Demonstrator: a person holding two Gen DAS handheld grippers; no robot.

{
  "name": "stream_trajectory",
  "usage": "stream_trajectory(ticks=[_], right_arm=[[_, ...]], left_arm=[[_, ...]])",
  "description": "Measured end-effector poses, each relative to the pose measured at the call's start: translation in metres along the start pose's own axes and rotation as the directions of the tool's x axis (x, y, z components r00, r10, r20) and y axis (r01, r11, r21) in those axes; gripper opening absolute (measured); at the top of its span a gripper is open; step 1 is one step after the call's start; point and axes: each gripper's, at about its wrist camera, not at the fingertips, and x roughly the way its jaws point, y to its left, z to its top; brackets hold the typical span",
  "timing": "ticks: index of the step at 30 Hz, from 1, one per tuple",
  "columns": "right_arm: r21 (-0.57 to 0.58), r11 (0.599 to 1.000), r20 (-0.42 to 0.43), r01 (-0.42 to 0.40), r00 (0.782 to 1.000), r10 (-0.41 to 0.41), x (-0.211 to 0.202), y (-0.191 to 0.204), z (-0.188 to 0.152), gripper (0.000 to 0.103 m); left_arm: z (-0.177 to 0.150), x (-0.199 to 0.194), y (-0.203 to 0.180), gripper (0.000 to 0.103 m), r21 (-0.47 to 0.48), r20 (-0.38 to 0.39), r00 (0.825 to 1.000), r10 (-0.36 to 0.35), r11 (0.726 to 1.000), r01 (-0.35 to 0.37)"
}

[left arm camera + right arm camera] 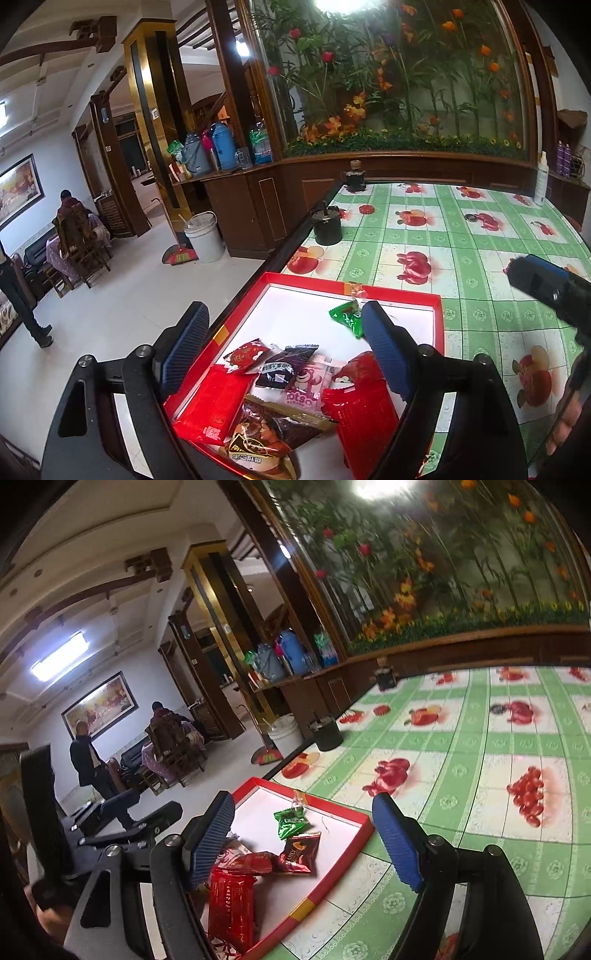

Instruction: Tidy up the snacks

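Right up close, the shallow red cardboard tray with a white floor [406, 295] sits at the table's near-left corner, and it holds the whole haul: a flat bright red foil packet [214, 406] at its near-left, a brown bag printed with a woman's face [266, 435] lapping over that, a long red crinkled pouch [362, 406] on the right, then a pink bear-print sachet [308, 384], a dark purple sachet [284, 365] and a small red patterned sachet [245, 356] bunched just behind. Farther in, alone on the white floor, lies a small green wrapped candy [347, 315], and a clear-wrapped sweet [356, 290] rests against the far rim. The left gripper [284, 350] hangs over the pile with its blue ribbed fingers spread wide, gripping nothing; its right finger stands in front of the green candy's edge. The right gripper [306, 842] is equally wide apart and empty, its left finger over the tray's inner part, its right finger out over the green checked fruit-print tablecloth [461, 738]. Beyond the tray, a black round pot with a stick handle [327, 229] stands near the table's left edge, a small dark jar with a cork [355, 177] at the far edge, and a white bottle [541, 184] far right. Off the table, a white plastic bucket [205, 236] stands on the floor.
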Motion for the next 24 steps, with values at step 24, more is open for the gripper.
stream_trajectory(ticks=[24], right_arm=[[-0.208,0.978,0.013,-0.005,1.0,0.008,-0.001,0.043,-0.022,0.083]], left_arm=[[0.002,0.001,0.005,0.086,-0.012,0.027,0.998,0.05,0.999,-0.05]])
